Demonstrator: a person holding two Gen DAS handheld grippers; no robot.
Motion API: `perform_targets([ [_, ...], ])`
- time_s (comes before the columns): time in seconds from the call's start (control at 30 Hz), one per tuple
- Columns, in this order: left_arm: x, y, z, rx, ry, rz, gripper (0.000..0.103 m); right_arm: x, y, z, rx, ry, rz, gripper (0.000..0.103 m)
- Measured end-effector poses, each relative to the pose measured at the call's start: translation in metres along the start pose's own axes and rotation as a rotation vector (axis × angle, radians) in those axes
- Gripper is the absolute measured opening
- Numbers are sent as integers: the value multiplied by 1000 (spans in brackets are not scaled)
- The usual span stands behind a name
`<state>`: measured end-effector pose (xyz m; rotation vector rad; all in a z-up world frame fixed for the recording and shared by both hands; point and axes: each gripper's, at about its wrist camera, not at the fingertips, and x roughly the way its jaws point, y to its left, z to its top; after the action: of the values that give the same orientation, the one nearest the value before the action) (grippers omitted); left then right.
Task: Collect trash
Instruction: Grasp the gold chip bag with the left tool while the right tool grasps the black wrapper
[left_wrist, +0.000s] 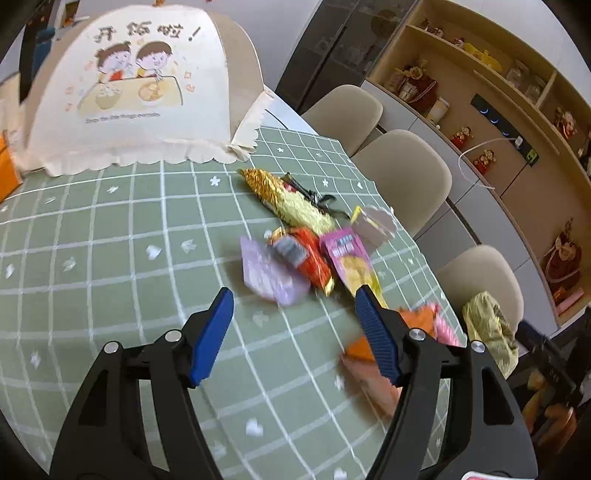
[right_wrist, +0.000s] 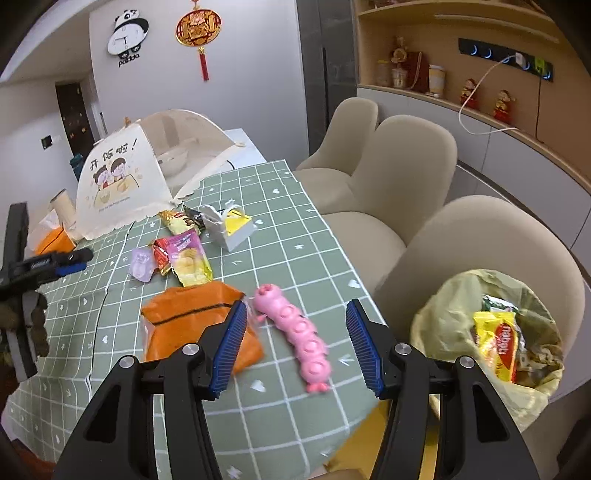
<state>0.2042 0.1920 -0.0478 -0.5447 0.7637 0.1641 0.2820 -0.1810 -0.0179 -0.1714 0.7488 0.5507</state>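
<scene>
Several snack wrappers lie on the green checked tablecloth (left_wrist: 110, 258): a lilac packet (left_wrist: 269, 277), a red-orange wrapper (left_wrist: 310, 262), a pink and yellow chip bag (left_wrist: 351, 258) and a gold bag (left_wrist: 291, 199). My left gripper (left_wrist: 295, 306) is open and empty just short of them. In the right wrist view the same pile shows around the chip bag (right_wrist: 188, 258). My right gripper (right_wrist: 295, 321) is open and empty above a pink caterpillar toy (right_wrist: 295, 328), next to an orange packet (right_wrist: 192, 310). A yellow-lined trash bag (right_wrist: 491, 332) holding wrappers sits off the table's right edge.
A printed fabric food cover (left_wrist: 140, 85) stands at the table's far end. A white and yellow toy box (right_wrist: 231, 227) sits near the wrappers. Beige chairs (right_wrist: 399, 166) line the right side of the table. Shelves with ornaments (left_wrist: 498, 110) run along the wall.
</scene>
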Motion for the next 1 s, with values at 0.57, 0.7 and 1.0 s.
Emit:
perform_targets([
  [0.57, 182, -6, 94, -159, 144, 122, 44, 92, 13, 62, -41, 48, 28, 53],
  [0.7, 167, -10, 89, -114, 176, 38, 32, 115, 28, 92, -41, 48, 122, 53],
  [1.0, 88, 16, 45, -69, 202, 45, 33, 195, 132, 133, -228, 139, 242, 52],
])
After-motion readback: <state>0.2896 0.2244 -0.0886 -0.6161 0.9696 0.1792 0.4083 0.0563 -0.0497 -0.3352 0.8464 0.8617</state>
